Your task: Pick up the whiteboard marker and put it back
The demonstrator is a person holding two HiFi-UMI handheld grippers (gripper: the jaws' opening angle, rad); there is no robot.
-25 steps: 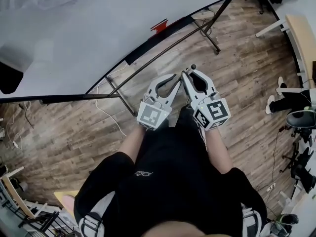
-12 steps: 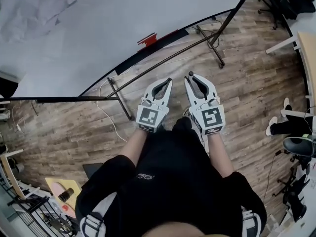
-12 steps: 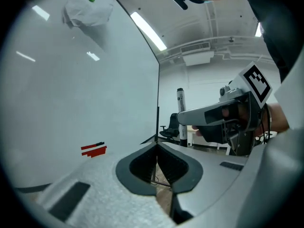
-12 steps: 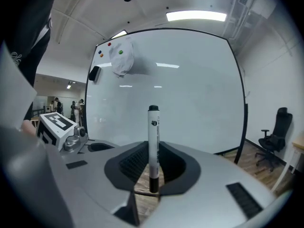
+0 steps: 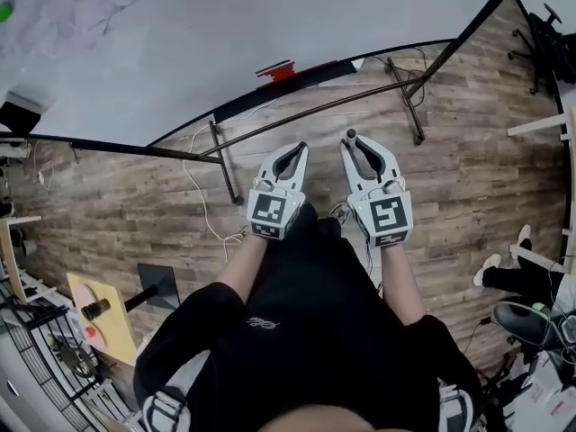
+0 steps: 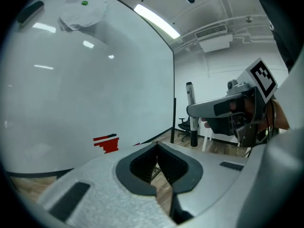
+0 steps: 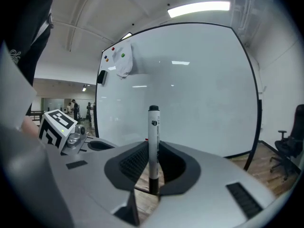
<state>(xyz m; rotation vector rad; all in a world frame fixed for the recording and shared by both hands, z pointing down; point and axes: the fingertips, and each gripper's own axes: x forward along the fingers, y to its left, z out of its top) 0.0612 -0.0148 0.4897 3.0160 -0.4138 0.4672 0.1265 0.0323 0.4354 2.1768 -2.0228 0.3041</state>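
Note:
A whiteboard marker [image 7: 153, 127], white with black ends, stands upright between the jaws of my right gripper [image 7: 153, 148], which is shut on it. From the head view only the marker's black tip [image 5: 350, 134] shows, at the front of the right gripper [image 5: 353, 140]. My left gripper [image 5: 299, 148] is beside it on the left, jaws shut and empty [image 6: 156, 146]. Both point at the large whiteboard [image 5: 225, 34] ahead. From the left gripper view the marker [image 6: 190, 113] sticks up above the right gripper [image 6: 228, 110].
A red item [image 5: 277, 70] sits on the board's lower edge. Black stand legs [image 5: 220, 165] and a white cable [image 5: 202, 210] cross the wooden floor. A white cloth [image 7: 122, 61] and magnets hang on the board. A chair [image 5: 551, 34] stands far right.
The two grippers, tips nearly touching a second ago, have drawn apart and now lie parallel, facing the board. The marker stays in the right gripper.

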